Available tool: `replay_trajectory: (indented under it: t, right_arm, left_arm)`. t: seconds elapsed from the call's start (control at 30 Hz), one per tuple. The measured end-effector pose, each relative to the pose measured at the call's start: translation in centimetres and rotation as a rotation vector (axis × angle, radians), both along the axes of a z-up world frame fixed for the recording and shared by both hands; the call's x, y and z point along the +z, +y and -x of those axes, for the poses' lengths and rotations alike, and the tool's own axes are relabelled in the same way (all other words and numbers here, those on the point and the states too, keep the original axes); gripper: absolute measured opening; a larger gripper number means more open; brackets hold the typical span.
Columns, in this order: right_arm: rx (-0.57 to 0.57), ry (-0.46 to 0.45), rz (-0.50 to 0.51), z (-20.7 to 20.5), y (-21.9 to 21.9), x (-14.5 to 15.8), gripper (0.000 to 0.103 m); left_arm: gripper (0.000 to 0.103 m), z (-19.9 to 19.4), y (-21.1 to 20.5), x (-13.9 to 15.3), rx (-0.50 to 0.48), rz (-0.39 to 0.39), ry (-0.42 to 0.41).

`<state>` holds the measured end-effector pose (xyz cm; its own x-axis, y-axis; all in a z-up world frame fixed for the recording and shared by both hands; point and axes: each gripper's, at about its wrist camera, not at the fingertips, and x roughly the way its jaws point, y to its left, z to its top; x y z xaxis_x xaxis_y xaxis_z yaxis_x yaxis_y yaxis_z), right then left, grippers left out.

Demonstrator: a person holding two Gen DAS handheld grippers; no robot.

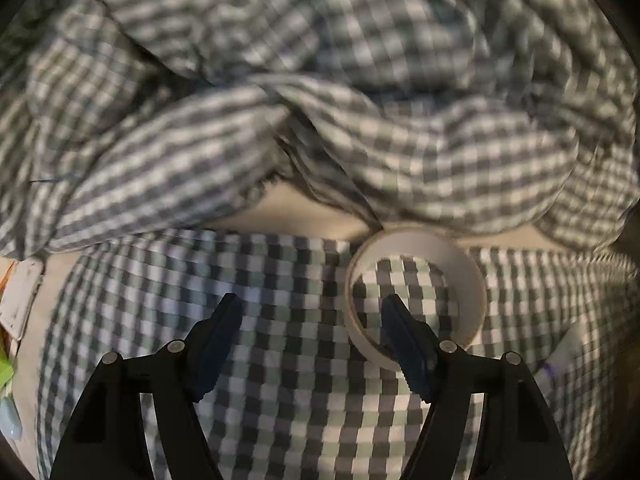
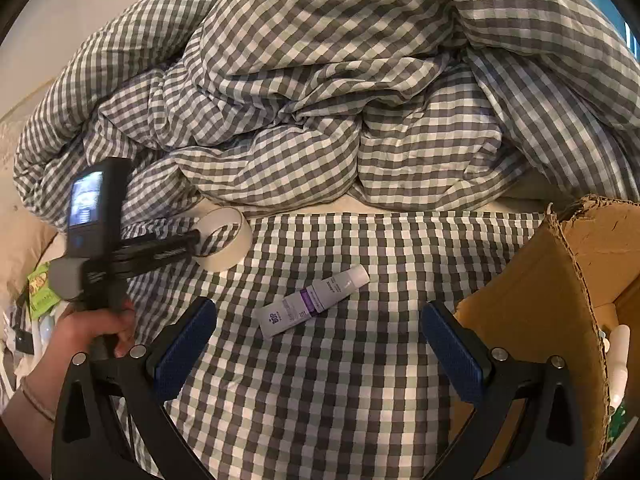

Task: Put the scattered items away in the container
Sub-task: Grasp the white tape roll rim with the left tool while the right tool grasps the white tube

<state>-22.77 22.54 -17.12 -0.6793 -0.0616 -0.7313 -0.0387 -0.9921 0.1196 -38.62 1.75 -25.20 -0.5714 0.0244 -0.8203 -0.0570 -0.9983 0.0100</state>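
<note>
On the checked sheet [image 1: 280, 380], seen from the left wrist, the roll of tape [image 1: 416, 292] lies flat near the bunched duvet [image 1: 320, 80]. The left gripper [image 1: 312, 316] stands partly open. One finger [image 1: 404, 332] reaches into the hole of the roll, the other finger [image 1: 216, 332] is outside, well apart from the near wall of the ring. So the wall is between the jaws, but I judge that the pads do not press it yet; nothing is held. The picture is blurred, so contact of the inner finger with the roll cannot be told. To do this step well, the gripper should go a little lower, with the wall centred between the pads, and close slowly, because the thin ring may slip or tip on the soft sheet.

From the right wrist, the right gripper [image 2: 320, 328] is wide open and empty, above the sheet [image 2: 320, 400]. A white tube with purple band [image 2: 316, 306] lies between its fingers in the picture, but further away and not touched. The cardboard box [image 2: 560, 300] stands just at the right, open, with some items already inside. At the left, a hand [image 2: 96, 328] holds the left gripper [image 2: 196, 240], whose tips are at the tape roll [image 2: 224, 238]. After the grip, the roll should be carried across to the box without brushing the tube.
</note>
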Motion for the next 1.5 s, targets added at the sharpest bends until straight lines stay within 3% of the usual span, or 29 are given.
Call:
replay_trajectory:
  t: [0.07, 0.1, 0.13, 0.17, 0.2, 0.3, 0.4, 0.63, 0.9, 1.13, 1.27, 1.3, 1.37, 1.4, 1.43, 1.5]
  right_arm:
    - [-0.003, -0.003, -0.002, 0.1, 0.1, 0.0, 0.103]
    - [-0.003, -0.003, -0.003, 0.1, 0.1, 0.0, 0.103]
    - [-0.003, -0.004, -0.007, 0.1, 0.1, 0.0, 0.103]
    - [-0.001, -0.007, -0.014, 0.1, 0.0, -0.1, 0.103]
    - [0.001, -0.01, -0.022, 0.2, -0.1, -0.3, 0.103]
    - [0.004, -0.024, -0.035, 0.8, -0.4, -1.1, 0.103]
    - [0.001, -0.051, -0.03, 1.7, -0.9, -2.2, 0.103]
    - [-0.034, -0.127, -0.006, 4.2, -1.9, -5.5, 0.103]
    - [-0.086, -0.158, -0.026, 7.6, -2.3, -7.0, 0.102]
    - [-0.087, -0.251, -0.079, 10.5, -4.2, -10.0, 0.102]
    - [-0.079, -0.231, -0.139, 10.6, -4.9, -10.7, 0.102]
    - [-0.078, -0.231, -0.135, 10.6, -4.9, -10.7, 0.098]
    - [-0.067, -0.22, -0.147, 10.4, -5.1, -10.2, 0.076]
    - [-0.056, -0.213, -0.157, 10.3, -5.3, -9.9, 0.047]
    - [-0.044, -0.213, -0.158, 10.3, -5.5, -9.7, 0.032]
    - [-0.019, -0.218, -0.159, 10.1, -5.7, -9.4, 0.026]
  left_arm:
    - [0.074, 0.3, 0.5, -0.6, -0.009, 0.009, -0.008]
    - [0.067, 0.3, 0.6, -0.9, -0.017, 0.005, -0.008]
    - [0.059, 0.4, 0.8, -1.2, -0.027, -0.01, -0.015]
    - [0.039, 0.5, 0.8, -1.5, -0.03, -0.021, -0.028]
    - [0.028, 0.4, 0.9, -1.8, -0.03, -0.022, -0.037]
    - [0.011, -0.5, 1.3, -1.4, -0.021, 0.016, -0.004]
    - [0.006, -1.8, 0.7, -0.1, 0.002, 0.017, 0.046]
    - [0.005, -4.2, -1.3, 2.4, 0.019, 0.023, 0.105]
    - [0.005, -6.4, -4.9, 6.0, 0.065, -0.001, 0.164]
    - [0.005, -8.4, -6.9, 8.5, 0.085, -0.009, 0.209]
    - [0.005, -8.8, -8.2, 9.2, 0.098, -0.024, 0.219]
    - [0.005, -8.9, -8.3, 9.4, 0.099, -0.026, 0.221]
    - [0.005, -9.1, -8.3, 9.7, 0.1, -0.031, 0.225]
    - [0.005, -9.2, -8.3, 9.9, 0.1, -0.032, 0.226]
    - [0.005, -9.3, -8.2, 10.1, 0.099, -0.034, 0.227]
    - [0.005, -9.5, -7.8, 10.3, 0.094, -0.036, 0.229]
